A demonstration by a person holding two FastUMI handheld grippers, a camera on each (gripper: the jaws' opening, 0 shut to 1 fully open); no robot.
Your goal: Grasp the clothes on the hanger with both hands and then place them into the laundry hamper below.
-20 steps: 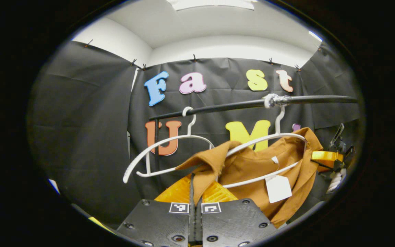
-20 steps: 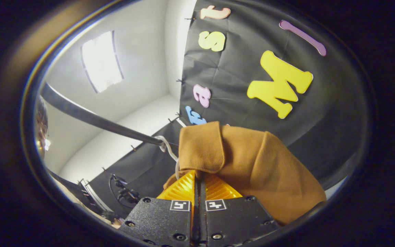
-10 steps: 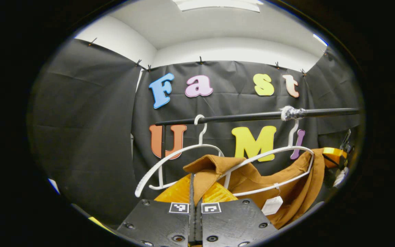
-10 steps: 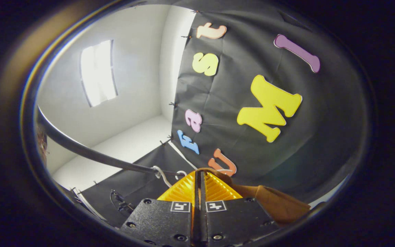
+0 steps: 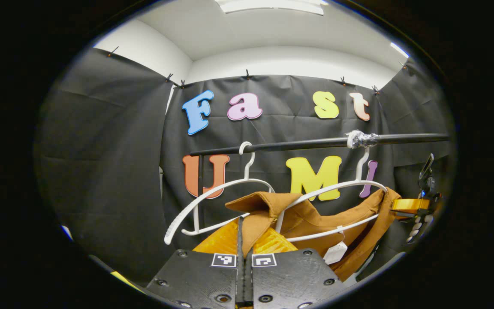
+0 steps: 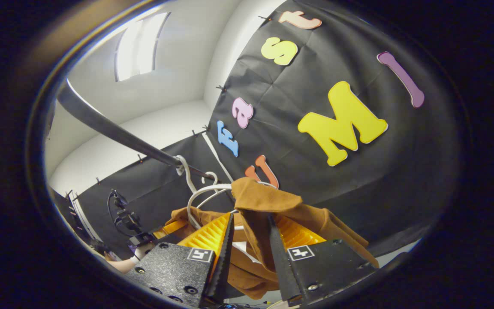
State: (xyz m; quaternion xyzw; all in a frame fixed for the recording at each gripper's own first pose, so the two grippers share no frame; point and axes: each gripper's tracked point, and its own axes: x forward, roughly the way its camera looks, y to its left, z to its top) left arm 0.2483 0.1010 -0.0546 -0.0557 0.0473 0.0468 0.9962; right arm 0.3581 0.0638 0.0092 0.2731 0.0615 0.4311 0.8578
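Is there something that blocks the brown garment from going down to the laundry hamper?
Yes. The brown garment is draped on the white hanger, which hooks on the black rail. The hamper cannot be seen here.

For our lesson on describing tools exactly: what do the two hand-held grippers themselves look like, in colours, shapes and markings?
The left gripper has two black, speckled plates with round screw heads; each plate bears a small square black-and-white marker. Its fingers are orange-yellow, ribbed wedges edged with black strips. The right gripper is built alike: black plates, square markers, ribbed orange-yellow fingers with black inner edges.
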